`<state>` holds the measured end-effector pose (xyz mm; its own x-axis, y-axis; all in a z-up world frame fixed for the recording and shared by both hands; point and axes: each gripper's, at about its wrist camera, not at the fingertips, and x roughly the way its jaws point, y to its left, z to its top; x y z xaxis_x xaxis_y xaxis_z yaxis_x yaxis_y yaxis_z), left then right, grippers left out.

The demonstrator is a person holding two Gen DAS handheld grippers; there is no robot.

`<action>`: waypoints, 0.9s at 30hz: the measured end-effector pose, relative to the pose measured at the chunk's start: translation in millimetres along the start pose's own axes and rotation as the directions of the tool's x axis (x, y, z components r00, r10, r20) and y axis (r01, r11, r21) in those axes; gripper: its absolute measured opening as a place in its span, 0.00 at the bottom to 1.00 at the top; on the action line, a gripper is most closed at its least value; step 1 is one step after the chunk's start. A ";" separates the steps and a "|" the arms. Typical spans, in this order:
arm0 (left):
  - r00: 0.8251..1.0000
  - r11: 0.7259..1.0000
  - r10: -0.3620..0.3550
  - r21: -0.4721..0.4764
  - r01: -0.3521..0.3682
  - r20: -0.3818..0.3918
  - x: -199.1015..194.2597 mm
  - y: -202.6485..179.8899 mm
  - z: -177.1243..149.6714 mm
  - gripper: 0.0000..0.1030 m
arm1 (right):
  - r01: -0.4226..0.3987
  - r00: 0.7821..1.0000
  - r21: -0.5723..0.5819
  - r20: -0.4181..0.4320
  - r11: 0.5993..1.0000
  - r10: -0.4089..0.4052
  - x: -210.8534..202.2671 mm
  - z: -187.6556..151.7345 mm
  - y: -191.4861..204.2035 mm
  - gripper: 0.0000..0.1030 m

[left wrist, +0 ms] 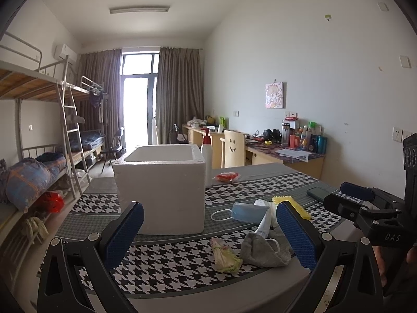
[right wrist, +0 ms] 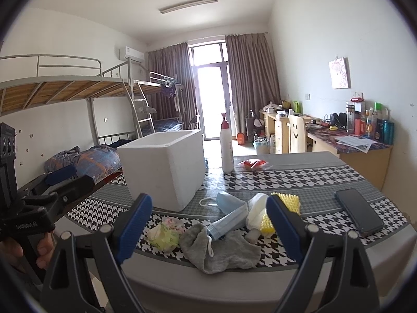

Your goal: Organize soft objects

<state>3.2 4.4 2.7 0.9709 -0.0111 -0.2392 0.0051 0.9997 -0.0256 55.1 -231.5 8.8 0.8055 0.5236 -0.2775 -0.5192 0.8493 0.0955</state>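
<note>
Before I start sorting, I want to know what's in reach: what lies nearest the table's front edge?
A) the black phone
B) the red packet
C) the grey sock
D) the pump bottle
C: the grey sock lies crumpled at the front edge of the table, while the phone lies further back to the right.

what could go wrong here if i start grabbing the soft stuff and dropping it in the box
The gray sock, blue mask and white tube overlap, so closing on one may drag the others along. The mask's ear loop lies over the sock and could snag. The pump bottle stands upright close beside the foam box; a wide swing toward the box might tip it.
</note>
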 end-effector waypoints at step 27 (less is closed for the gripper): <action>0.997 0.999 -0.033 -0.003 0.033 -0.070 29.9 -0.1 -12.3 0.99 | 0.043 0.997 0.011 -0.059 0.999 -0.042 19.7 -7.6 -10.4 0.89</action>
<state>29.3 3.6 -16.4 0.9509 -0.0458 -0.3060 0.0363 0.9987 -0.0365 74.1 -230.5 -5.0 0.8084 0.4827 -0.3368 -0.4813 0.8715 0.0939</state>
